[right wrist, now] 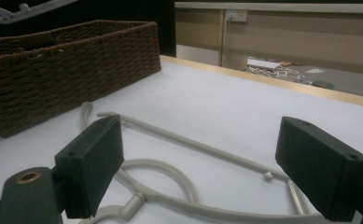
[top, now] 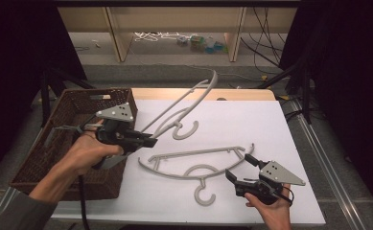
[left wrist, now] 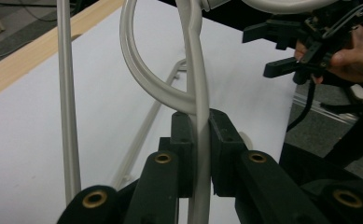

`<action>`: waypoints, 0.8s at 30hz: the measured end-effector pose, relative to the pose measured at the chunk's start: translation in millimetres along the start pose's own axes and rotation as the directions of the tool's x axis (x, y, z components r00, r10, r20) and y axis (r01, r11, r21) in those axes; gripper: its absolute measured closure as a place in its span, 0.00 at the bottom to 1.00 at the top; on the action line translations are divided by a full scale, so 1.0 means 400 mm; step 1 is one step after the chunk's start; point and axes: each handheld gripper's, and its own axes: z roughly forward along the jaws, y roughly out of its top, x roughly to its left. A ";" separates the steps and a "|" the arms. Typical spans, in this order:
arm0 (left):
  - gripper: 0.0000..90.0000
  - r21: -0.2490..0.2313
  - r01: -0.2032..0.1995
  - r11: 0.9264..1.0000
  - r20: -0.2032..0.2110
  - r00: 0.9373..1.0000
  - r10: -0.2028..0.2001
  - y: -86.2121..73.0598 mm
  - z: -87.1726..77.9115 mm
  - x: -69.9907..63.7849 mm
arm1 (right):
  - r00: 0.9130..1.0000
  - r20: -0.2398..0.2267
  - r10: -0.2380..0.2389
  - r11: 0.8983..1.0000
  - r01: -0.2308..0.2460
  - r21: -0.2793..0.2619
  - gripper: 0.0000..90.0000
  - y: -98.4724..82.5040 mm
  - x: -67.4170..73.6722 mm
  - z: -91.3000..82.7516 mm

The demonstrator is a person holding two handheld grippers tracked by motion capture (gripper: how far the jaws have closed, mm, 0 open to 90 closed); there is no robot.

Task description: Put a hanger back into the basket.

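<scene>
My left gripper (top: 151,140) is shut on a grey plastic hanger (top: 189,100), which slants up off the white table (top: 251,124) with its hook (top: 188,132) hanging low. In the left gripper view the pads (left wrist: 184,140) pinch the hanger's bar (left wrist: 195,70). A second grey hanger (top: 198,163) lies flat on the table, its hook toward the front edge. My right gripper (top: 240,167) stands open just right of that hanger's hook, near its right arm. In the right gripper view its jaws (right wrist: 198,168) stand wide apart above the flat hanger (right wrist: 188,144), touching nothing.
A brown wicker basket (top: 78,187) stands at the table's left edge, beside my left hand. A wooden strip (top: 198,93) borders the table's far side. Behind it are wooden shelf legs, cables and small items on the floor. Dark curtains flank both sides.
</scene>
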 end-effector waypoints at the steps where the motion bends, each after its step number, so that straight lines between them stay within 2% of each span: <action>1: 0.91 0.005 -0.007 1.000 -0.010 1.000 0.007 -0.002 -0.011 0.006 | 1.000 0.002 -0.001 1.000 0.001 0.003 0.18 0.001 0.000 -0.001; 2: 0.91 0.007 -0.002 1.000 -0.025 1.000 0.003 -0.006 -0.022 0.011 | 1.000 -0.011 0.007 1.000 -0.007 -0.004 0.18 -0.001 0.001 0.002; 6: 0.91 0.016 0.005 1.000 -0.083 0.997 -0.003 -0.027 -0.059 0.040 | 1.000 -0.010 0.010 1.000 -0.010 -0.008 0.18 -0.001 0.002 0.003; 11: 0.91 0.015 0.043 0.999 -0.133 0.990 -0.041 -0.064 -0.098 0.082 | 1.000 -0.006 0.002 1.000 -0.002 0.003 0.18 -0.001 0.002 0.003; 13: 0.91 0.016 0.060 0.998 -0.156 0.986 -0.057 -0.079 -0.113 0.096 | 1.000 -0.002 0.003 1.000 -0.003 0.004 0.18 -0.002 0.003 0.003; 14: 0.91 0.021 0.056 0.998 -0.162 0.985 -0.052 -0.085 -0.121 0.104 | 1.000 -0.001 0.005 1.000 -0.005 0.012 0.18 -0.002 0.003 0.004; 15: 0.91 0.019 0.042 0.999 -0.193 0.981 -0.038 -0.092 -0.130 0.113 | 1.000 0.003 0.002 1.000 -0.002 0.006 0.18 -0.003 0.002 0.005; 17: 0.91 0.013 0.055 0.998 -0.189 0.981 -0.052 -0.107 -0.143 0.123 | 1.000 0.003 0.001 1.000 -0.001 0.006 0.18 -0.002 0.002 0.005; 18: 0.91 0.007 0.072 0.997 -0.199 0.978 -0.069 -0.115 -0.149 0.127 | 1.000 0.003 0.001 1.000 -0.001 0.007 0.18 -0.002 0.002 0.005; 19: 0.91 0.034 0.055 0.998 -0.198 0.979 -0.048 -0.121 -0.161 0.138 | 1.000 0.002 0.000 1.000 0.000 0.020 0.18 -0.002 0.002 0.003; 20: 0.91 0.024 0.072 0.997 -0.219 0.974 -0.065 -0.129 -0.166 0.141 | 1.000 0.002 0.001 1.000 -0.001 0.017 0.18 -0.002 0.002 0.003; 22: 0.91 0.016 0.079 0.997 -0.225 0.972 -0.073 -0.147 -0.178 0.150 | 1.000 0.004 0.002 1.000 -0.002 0.006 0.18 -0.002 0.002 0.005; 23: 0.91 0.030 0.072 0.997 -0.225 0.972 -0.063 -0.152 -0.185 0.155 | 1.000 0.005 0.002 1.000 -0.002 0.008 0.18 -0.003 0.002 0.005; 24: 0.91 0.018 0.089 0.996 -0.226 0.971 -0.083 -0.163 -0.189 0.158 | 1.000 -0.007 0.007 1.000 -0.007 0.012 0.18 -0.003 0.002 0.005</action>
